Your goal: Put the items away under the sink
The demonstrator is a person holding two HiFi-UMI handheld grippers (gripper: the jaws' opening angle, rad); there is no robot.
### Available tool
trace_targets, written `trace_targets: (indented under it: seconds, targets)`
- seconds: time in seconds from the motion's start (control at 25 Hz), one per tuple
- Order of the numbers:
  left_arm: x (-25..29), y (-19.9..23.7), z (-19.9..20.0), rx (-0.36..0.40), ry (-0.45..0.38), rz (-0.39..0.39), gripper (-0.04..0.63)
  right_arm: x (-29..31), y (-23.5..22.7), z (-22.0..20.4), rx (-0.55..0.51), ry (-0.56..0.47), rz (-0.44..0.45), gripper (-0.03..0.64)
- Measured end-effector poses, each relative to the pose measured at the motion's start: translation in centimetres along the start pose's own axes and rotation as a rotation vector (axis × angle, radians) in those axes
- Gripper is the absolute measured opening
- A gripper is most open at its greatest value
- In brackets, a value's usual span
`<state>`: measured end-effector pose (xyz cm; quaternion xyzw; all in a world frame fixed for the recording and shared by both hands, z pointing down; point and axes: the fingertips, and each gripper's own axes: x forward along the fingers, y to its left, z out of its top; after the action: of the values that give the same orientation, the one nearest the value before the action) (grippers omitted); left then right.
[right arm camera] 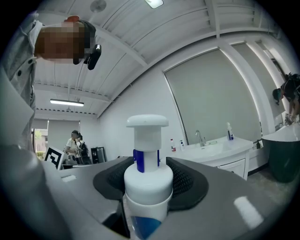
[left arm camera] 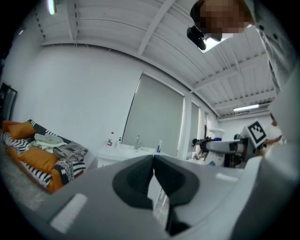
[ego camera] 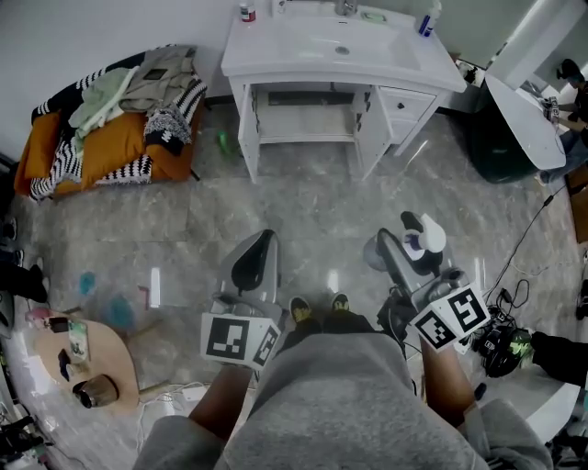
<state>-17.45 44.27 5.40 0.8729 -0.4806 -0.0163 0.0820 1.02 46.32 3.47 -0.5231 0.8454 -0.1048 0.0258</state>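
Note:
My right gripper (ego camera: 407, 246) is shut on a white pump bottle (right arm camera: 146, 173) with a blue collar; the same pump bottle (ego camera: 426, 240) shows in the head view at waist height. My left gripper (ego camera: 254, 263) is shut with nothing between its pads (left arm camera: 140, 180). The white sink cabinet (ego camera: 342, 64) stands ahead against the wall, its doors open onto an inner shelf (ego camera: 306, 138). On the counter stand a red-capped bottle (ego camera: 246, 11) and a blue-and-white bottle (ego camera: 427, 20). The sink cabinet (left arm camera: 123, 154) also shows far off in the left gripper view.
An orange sofa (ego camera: 106, 128) piled with clothes sits at the left. A small green thing (ego camera: 221, 141) lies on the floor beside the cabinet. A round side table (ego camera: 87, 363) with small items is at lower left. A dark bin (ego camera: 503, 147) and cables (ego camera: 501, 321) are at right.

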Motion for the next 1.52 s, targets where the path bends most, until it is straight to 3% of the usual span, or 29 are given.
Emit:
trace_targets:
  seconds: [0.28,0.84,1.52]
  targets:
    - [-0.2,0.5,0.0,0.084,0.000,-0.016,0.012,0.6,0.9,-0.2,-0.016,0.013,-0.010,0.218]
    - [-0.2,1.7,0.7,0.060,-0.019,-0.019,0.012,3.2,1.6,0.4,-0.018,-0.002,0.007,0.218]
    - [8.3,1.5,-0.6,0.063,0.060,-0.024,0.012,7.1,-5.7,0.7,-0.004,0.027,0.009,0.218]
